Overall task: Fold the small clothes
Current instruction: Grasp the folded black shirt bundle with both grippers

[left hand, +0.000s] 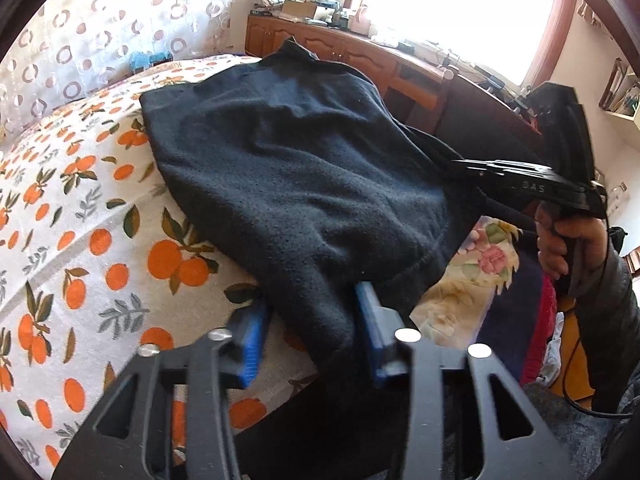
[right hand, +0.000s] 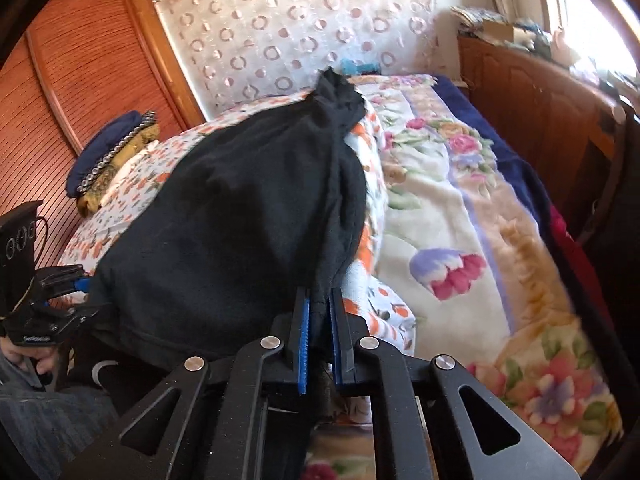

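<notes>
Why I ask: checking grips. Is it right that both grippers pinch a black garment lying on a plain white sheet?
Not quite: the sheet is printed with oranges, not plain, as the left wrist view shows. Both the left gripper and right gripper do pinch the black garment.

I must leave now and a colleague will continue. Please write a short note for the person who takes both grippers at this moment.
Right gripper: shut on the near edge of the black garment.
Left gripper: jaws partly apart, the garment's other near corner between them; a firm grip is not clear, so check it.
The garment lies spread on the orange-print sheet of the bed, beside a floral blanket.
Done: both near corners reached.
Left: no fold is visible yet; lift the near edge, fold it over, smooth it.
</notes>
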The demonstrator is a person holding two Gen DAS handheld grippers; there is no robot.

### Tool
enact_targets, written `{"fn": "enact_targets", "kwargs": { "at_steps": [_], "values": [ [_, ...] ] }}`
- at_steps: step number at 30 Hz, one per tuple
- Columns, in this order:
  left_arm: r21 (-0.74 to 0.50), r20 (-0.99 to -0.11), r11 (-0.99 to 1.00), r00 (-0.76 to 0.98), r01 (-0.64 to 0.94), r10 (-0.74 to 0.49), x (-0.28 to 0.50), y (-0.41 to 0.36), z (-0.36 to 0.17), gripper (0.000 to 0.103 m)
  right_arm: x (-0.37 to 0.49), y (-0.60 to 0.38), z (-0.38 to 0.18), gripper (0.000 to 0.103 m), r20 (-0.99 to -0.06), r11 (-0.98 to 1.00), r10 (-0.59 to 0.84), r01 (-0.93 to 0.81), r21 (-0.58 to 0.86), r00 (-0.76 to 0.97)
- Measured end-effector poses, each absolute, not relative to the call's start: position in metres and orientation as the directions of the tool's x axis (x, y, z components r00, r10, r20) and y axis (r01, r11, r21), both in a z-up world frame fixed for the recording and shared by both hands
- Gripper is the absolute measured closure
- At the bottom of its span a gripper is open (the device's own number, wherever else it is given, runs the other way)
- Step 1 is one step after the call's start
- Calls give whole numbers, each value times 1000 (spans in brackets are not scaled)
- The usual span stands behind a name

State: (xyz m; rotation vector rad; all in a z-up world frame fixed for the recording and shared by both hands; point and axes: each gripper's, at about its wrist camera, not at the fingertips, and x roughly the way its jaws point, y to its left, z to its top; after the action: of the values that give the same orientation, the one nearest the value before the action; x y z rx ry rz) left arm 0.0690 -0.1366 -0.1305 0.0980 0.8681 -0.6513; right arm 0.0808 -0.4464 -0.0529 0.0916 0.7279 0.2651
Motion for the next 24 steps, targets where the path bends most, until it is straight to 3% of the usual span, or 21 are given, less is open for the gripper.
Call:
{"fn": "enact_targets", "kwargs": {
  "at_steps": [2, 5, 13, 17, 24],
  "values": [
    [-168, -726, 796, 473, 582, -499, 69, -137, -124, 89, 78, -443, -47, 95, -619, 948, 317, -241, 206, 718],
    [-217, -688, 777, 472, 590, -551, 76, -130, -103, 93, 78, -439, -31, 95, -577, 939, 344, -270, 214, 740],
    [-194, -622, 790, 550, 581, -558, 132, -122, -54, 94, 117, -441, 13, 96, -477, 924, 383, -326, 202, 791],
    [-196, -605, 825, 597, 529, -527, 186, -109, -38, 94, 160, -436, 26, 96, -466, 929, 369, -325, 176, 804],
    [-164, -650, 864, 607, 476, -458, 267, -102, -40, 94, 245, -425, 25, 96, -493, 952, 305, -261, 159, 815]
  ]
}}
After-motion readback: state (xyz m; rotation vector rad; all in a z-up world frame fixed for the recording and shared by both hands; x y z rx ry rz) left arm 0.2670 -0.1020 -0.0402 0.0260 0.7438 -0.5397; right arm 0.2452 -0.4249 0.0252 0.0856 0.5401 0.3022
